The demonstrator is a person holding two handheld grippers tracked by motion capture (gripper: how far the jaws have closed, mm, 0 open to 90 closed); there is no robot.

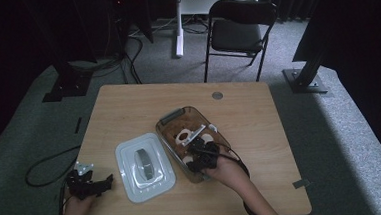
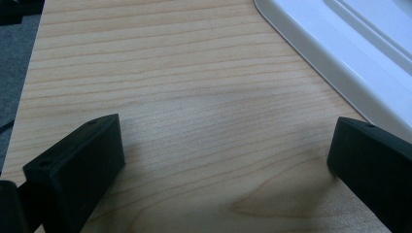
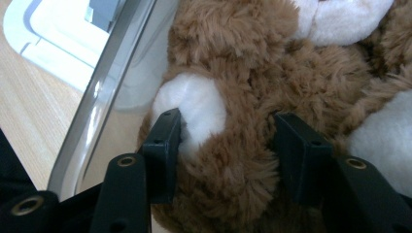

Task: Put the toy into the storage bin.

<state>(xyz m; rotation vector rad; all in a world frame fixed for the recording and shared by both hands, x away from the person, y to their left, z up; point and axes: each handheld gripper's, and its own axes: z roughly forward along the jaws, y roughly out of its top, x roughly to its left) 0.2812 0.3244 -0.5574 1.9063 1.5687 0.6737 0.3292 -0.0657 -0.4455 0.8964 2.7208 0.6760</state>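
The right gripper (image 3: pixel 226 145) sat inside the clear bin (image 1: pixel 173 148), jaws part-spread around the brown plush toy's (image 3: pixel 272 77) limb, pads touching fur. The left gripper (image 2: pixel 226 160) rested wide apart over bare table (image 2: pixel 184 87), beside the white lid (image 2: pixel 350 53).

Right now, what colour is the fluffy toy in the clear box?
The plush toy is brown with white patches, best seen in the right gripper view.

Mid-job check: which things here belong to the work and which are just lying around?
In the job: plush toy, brown and white; clear plastic container holding it; white lid lying beside it; right gripper astride the plush; left gripper, open over bare table.

Just about: folding chair; floor cables.
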